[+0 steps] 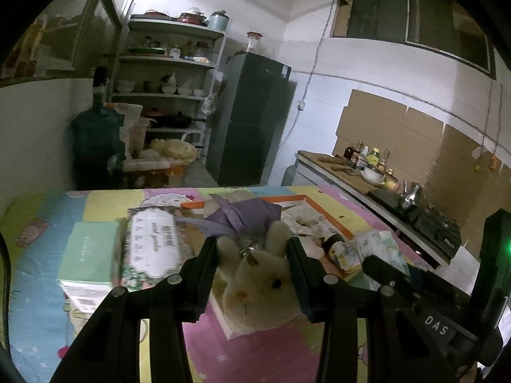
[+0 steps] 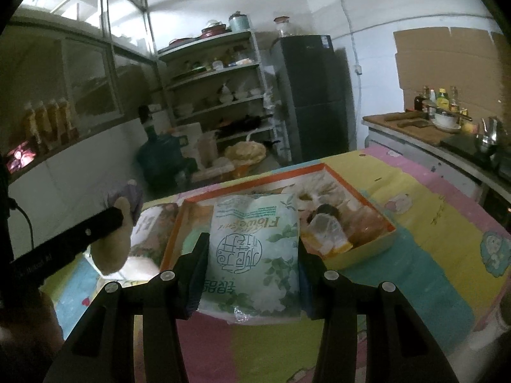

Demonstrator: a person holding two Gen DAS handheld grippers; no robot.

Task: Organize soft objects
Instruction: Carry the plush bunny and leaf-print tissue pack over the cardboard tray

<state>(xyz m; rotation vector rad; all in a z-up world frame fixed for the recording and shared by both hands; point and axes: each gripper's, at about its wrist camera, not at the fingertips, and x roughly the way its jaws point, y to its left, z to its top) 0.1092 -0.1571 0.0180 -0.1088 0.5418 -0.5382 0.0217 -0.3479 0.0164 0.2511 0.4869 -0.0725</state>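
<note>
My left gripper (image 1: 252,249) is shut on a cream plush rabbit (image 1: 262,290) in a purple cloth, held above the colourful table cover. My right gripper (image 2: 252,245) is shut on a soft white-and-green tissue pack (image 2: 255,255), held over the near edge of an orange-rimmed open box (image 2: 357,191). The box also shows in the left wrist view (image 1: 322,210), behind the rabbit. The left gripper with the rabbit shows at the left of the right wrist view (image 2: 111,245). The right gripper and tissue pack show at the right of the left wrist view (image 1: 380,249).
A flowered box (image 1: 153,245) and a pale green box (image 1: 92,252) lie on the table's left. The orange box holds a small bottle (image 2: 325,223) and pale items. A counter with stove and bottles (image 1: 399,191) runs along the right. Shelves and a fridge (image 1: 252,121) stand behind.
</note>
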